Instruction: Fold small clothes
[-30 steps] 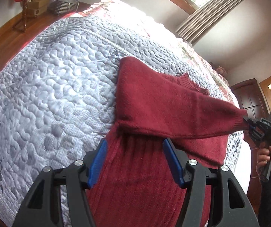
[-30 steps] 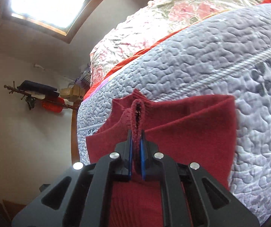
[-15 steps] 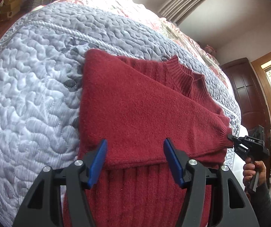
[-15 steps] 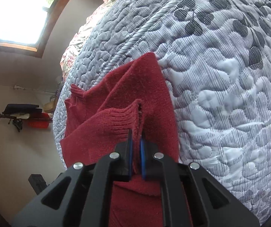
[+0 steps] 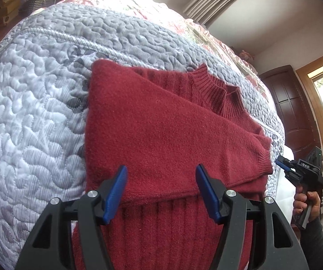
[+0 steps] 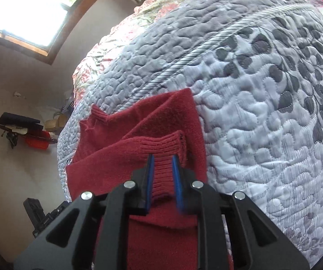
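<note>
A dark red knit sweater (image 5: 161, 123) lies on the grey quilted bed (image 5: 37, 112). One sleeve is folded across its chest, and the ribbed cuff (image 5: 262, 159) ends near the bed's right edge. The collar (image 5: 217, 90) points away from me. My left gripper (image 5: 160, 189) hovers open over the sleeve's lower edge with nothing between its blue pads. My right gripper (image 5: 282, 165) sits just off the cuff, held by a hand (image 5: 305, 202). In the right wrist view the right gripper (image 6: 163, 171) stands open, its pads slightly apart on either side of the cuff (image 6: 161, 144).
A floral bedspread (image 5: 139, 6) covers the far part of the bed. A dark wooden door (image 5: 296, 112) and curtains (image 5: 217, 0) stand beyond the right edge. A wall rack with red and dark items (image 6: 21, 130) hangs on the left wall in the right wrist view.
The right gripper carried the sleeve across the sweater, laid it down and opened off the cuff. The left gripper stayed open above the lower body.
</note>
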